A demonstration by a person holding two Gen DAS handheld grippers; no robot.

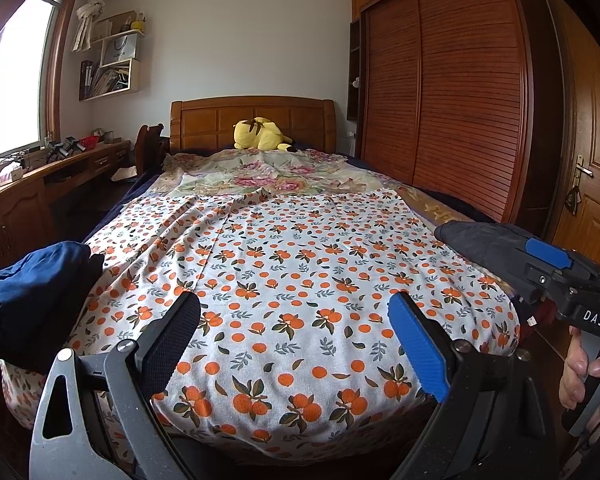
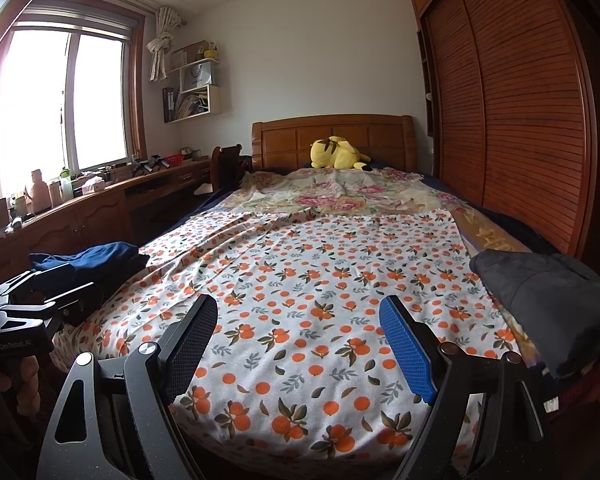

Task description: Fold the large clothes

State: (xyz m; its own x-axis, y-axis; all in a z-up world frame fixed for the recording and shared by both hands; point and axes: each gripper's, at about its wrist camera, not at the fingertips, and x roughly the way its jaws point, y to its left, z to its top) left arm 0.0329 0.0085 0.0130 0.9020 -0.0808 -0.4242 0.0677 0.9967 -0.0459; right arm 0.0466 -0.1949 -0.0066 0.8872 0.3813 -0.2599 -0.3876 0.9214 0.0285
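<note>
orange-print cloth (image 1: pixel 300 280) covers the near half of the bed (image 1: pixel 256 120) in the left wrist view, spread flat with a few creases toward its far left. the left gripper (image 1: pixel 294 340) hovers over its near edge, fingers (image 1: pixel 416 344) spread wide with only the cloth showing between them, nothing pinched. a dark blue garment (image 1: pixel 32 292) lies bunched at the left edge of the bed, and a dark grey garment (image 1: pixel 484 244) lies at the right edge. a hand (image 1: pixel 584 368) grips the handle of the right gripper at the far right. a yellow plush toy (image 1: pixel 260 134) sits by the headboard.

right wrist view: the right gripper (image 2: pixel 298 340) also hangs above the near edge of the orange-print cloth (image 2: pixel 320 280), fingers (image 2: pixel 406 348) spread wide and holding nothing. the dark blue garment (image 2: pixel 96 258) lies left, just behind the left gripper's body, and the dark grey garment (image 2: pixel 548 296) lies right. a floral sheet (image 2: pixel 340 196) covers the far half of the bed.
</note>
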